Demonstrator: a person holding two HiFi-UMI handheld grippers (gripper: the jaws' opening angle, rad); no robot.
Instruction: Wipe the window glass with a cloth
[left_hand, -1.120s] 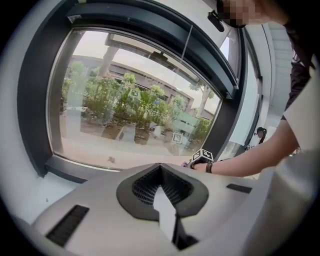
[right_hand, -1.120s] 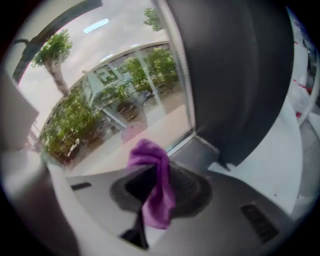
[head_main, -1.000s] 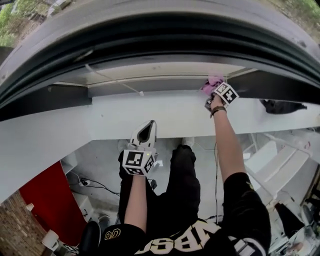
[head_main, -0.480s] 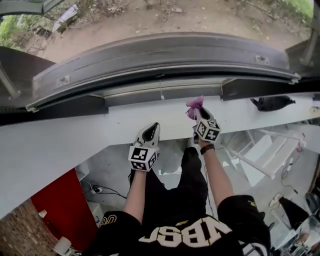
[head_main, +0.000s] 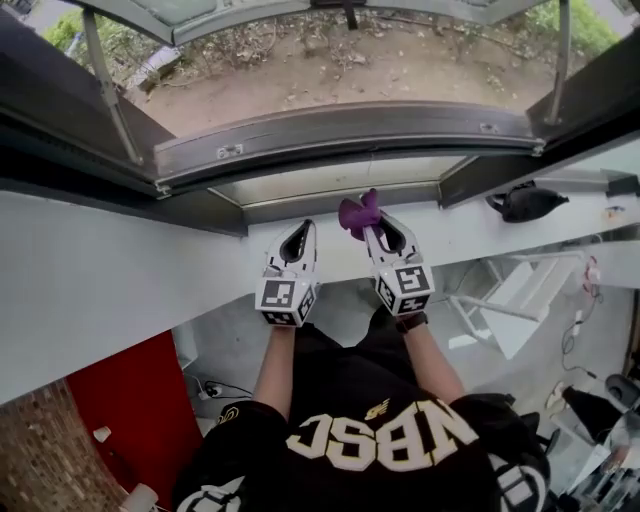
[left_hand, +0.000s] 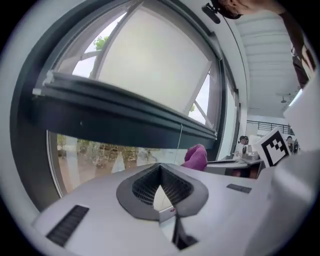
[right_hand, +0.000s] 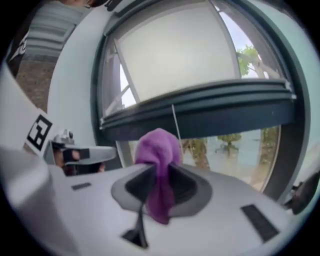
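Note:
In the head view, the window's dark frame (head_main: 340, 135) spans the top, with a strip of glass (head_main: 330, 180) under it. My right gripper (head_main: 373, 228) is shut on a bunched purple cloth (head_main: 358, 213), held over the white sill just short of the glass. The right gripper view shows the cloth (right_hand: 159, 150) pinched between the jaws of that gripper (right_hand: 159, 187) and hanging from them. My left gripper (head_main: 297, 243) hovers right beside it, shut and empty. From the left gripper (left_hand: 162, 195), the cloth (left_hand: 196, 156) pokes up at the right.
A broad white sill (head_main: 120, 290) runs across below the window. A black object (head_main: 525, 203) lies on it at the right. A roller blind (left_hand: 150, 55) with a hanging cord (right_hand: 176, 125) covers the upper glass. Below stand a red cabinet (head_main: 120, 400) and a white rack (head_main: 520, 300).
My right gripper, still holding the cloth, has come away from the window's right part, moving left and back beside the left gripper. The view has tilted up, showing more outdoors.

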